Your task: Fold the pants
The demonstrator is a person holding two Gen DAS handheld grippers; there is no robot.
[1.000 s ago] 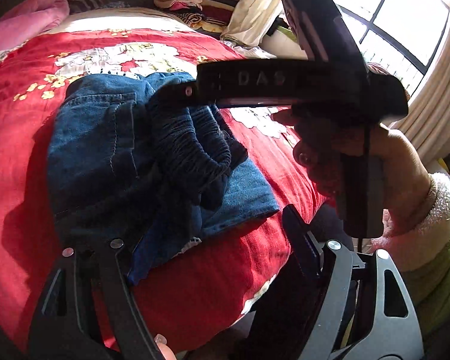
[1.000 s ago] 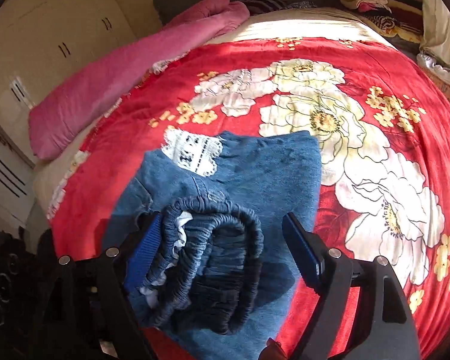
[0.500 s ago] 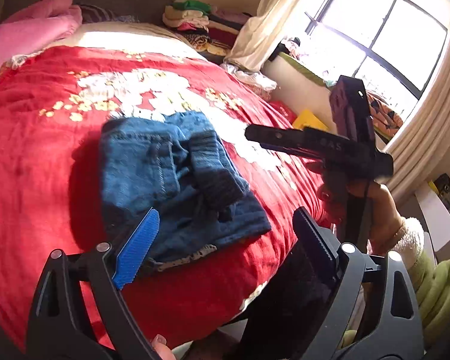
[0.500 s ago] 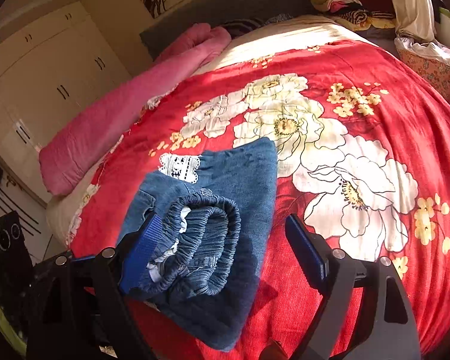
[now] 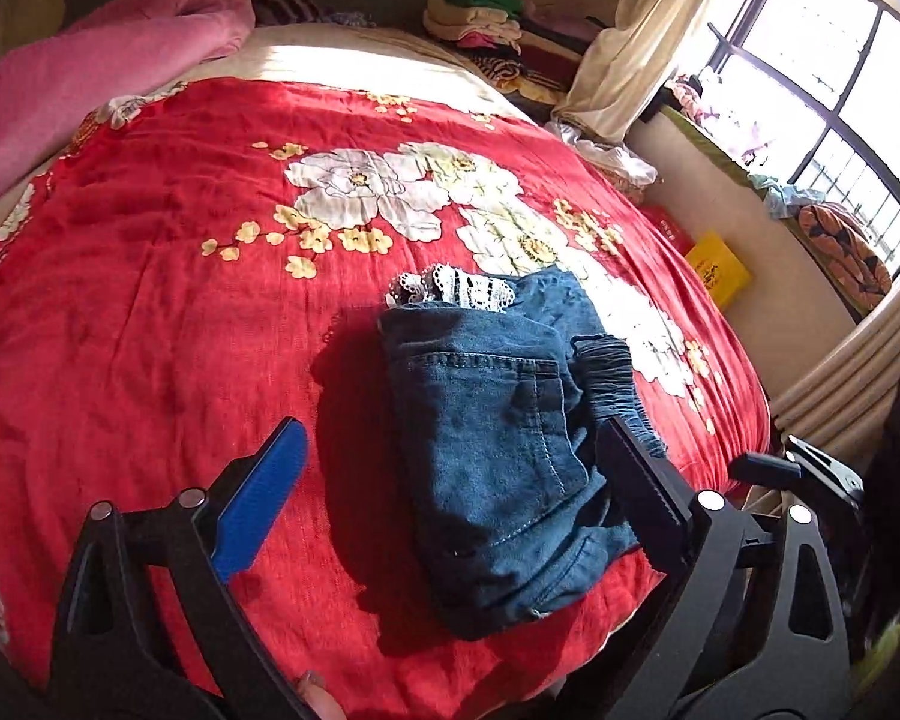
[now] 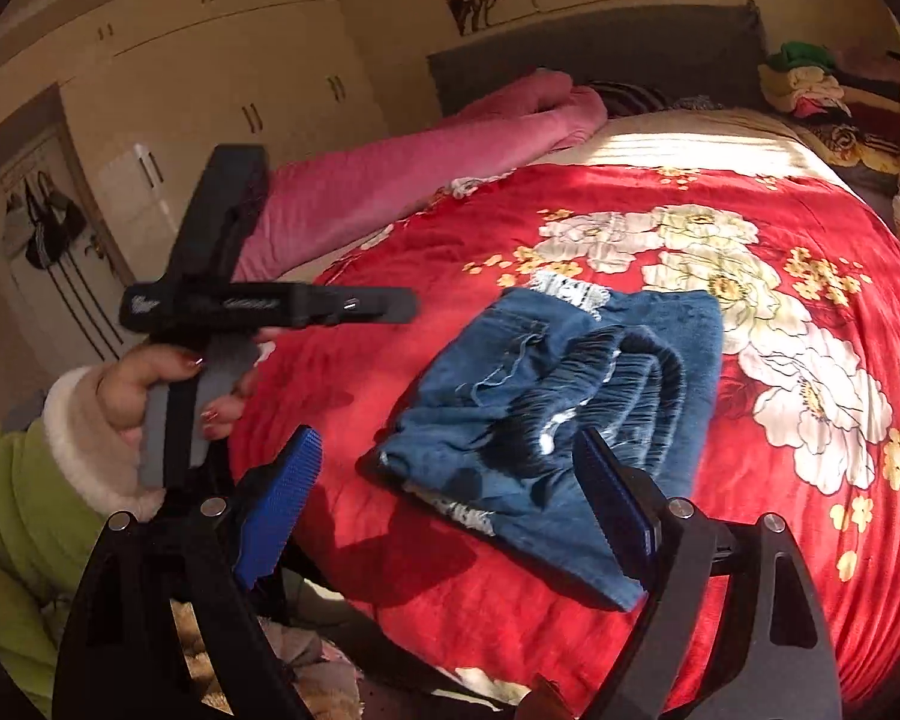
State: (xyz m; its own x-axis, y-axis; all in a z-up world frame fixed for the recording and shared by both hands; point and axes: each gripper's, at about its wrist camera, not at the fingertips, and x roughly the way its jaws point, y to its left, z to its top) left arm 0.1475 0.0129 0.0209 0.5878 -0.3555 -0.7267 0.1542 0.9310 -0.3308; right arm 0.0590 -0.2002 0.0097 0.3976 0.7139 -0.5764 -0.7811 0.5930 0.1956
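The blue denim pants lie folded in a compact bundle on the red flowered bedspread, near the bed's front edge. White lace trim shows at the far end and the gathered waistband on the right. They also show in the right wrist view. My left gripper is open and empty, held above the pants. My right gripper is open and empty, drawn back over the bed's edge. The left gripper also shows in the right wrist view, in the person's hand.
A pink quilt lies along the bed's far left. Stacked folded clothes sit past the head of the bed. A yellow box lies on the floor by the window wall. Wardrobe doors stand on the left.
Both grippers have pulled back and up from the pants, which now lie alone on the bed. The right gripper has left the left wrist view's centre.
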